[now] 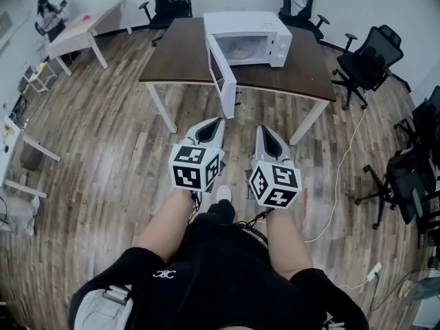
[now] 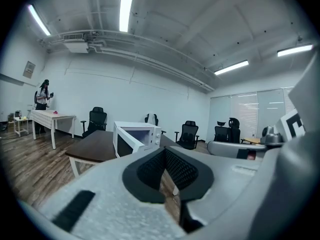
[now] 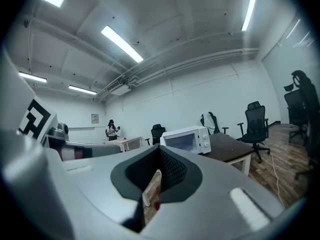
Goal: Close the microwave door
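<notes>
A white microwave [image 1: 256, 38] stands on a dark brown table [image 1: 177, 59] at the far side of the room. Its door [image 1: 222, 80] hangs open, swung out past the table's front edge toward me. Both grippers are held side by side at waist height, well short of the table and pointing at it. The left gripper [image 1: 218, 121] has its jaws together with nothing between them. The right gripper [image 1: 262, 128] looks the same, shut and empty. In the left gripper view the microwave [image 2: 147, 133] and its open door [image 2: 126, 144] show beyond the left gripper [image 2: 165, 150]. The right gripper [image 3: 160, 149] points toward the microwave [image 3: 189, 139].
Black office chairs [image 1: 368, 64] stand right of and behind the table. A white cable [image 1: 344, 174] trails over the wooden floor to a power strip [image 1: 373, 273]. A white table [image 1: 86, 29] with a person beside it is at the far left.
</notes>
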### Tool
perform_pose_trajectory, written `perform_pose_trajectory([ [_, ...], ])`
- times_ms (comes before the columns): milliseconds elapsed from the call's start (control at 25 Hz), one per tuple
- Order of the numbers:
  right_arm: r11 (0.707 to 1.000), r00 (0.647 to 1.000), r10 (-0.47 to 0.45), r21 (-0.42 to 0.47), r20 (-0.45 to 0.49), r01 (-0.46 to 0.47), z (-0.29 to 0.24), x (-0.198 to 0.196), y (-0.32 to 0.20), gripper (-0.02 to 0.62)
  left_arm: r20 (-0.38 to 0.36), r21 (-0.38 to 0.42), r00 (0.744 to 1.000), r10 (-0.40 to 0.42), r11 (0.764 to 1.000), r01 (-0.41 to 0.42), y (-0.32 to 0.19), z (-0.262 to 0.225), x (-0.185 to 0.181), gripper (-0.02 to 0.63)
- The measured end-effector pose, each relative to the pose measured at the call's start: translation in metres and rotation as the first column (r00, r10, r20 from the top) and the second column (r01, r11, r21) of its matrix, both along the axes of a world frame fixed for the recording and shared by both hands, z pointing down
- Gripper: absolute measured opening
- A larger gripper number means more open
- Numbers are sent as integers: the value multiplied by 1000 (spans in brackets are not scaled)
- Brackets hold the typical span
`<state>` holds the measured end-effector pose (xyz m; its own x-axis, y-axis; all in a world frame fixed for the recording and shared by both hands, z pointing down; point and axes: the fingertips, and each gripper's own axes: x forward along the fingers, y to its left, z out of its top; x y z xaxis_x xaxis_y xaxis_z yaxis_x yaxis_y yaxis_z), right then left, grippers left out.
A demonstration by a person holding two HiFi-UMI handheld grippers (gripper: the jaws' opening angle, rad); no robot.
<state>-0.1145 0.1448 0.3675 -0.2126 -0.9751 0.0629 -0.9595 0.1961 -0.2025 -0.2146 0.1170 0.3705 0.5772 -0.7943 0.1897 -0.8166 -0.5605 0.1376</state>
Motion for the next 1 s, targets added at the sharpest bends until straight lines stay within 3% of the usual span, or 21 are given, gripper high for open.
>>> perform_pose_trajectory([
  [320, 1000, 1000, 0, 6, -25, 0, -2, 15, -71, 9, -32, -7, 999, 0, 1000, -1, -71, -3, 14, 9],
  [1000, 999, 995, 43, -2, -93, -43, -9, 51, -281, 9, -69, 14, 996, 55, 998, -54, -286, -26, 51, 9],
])
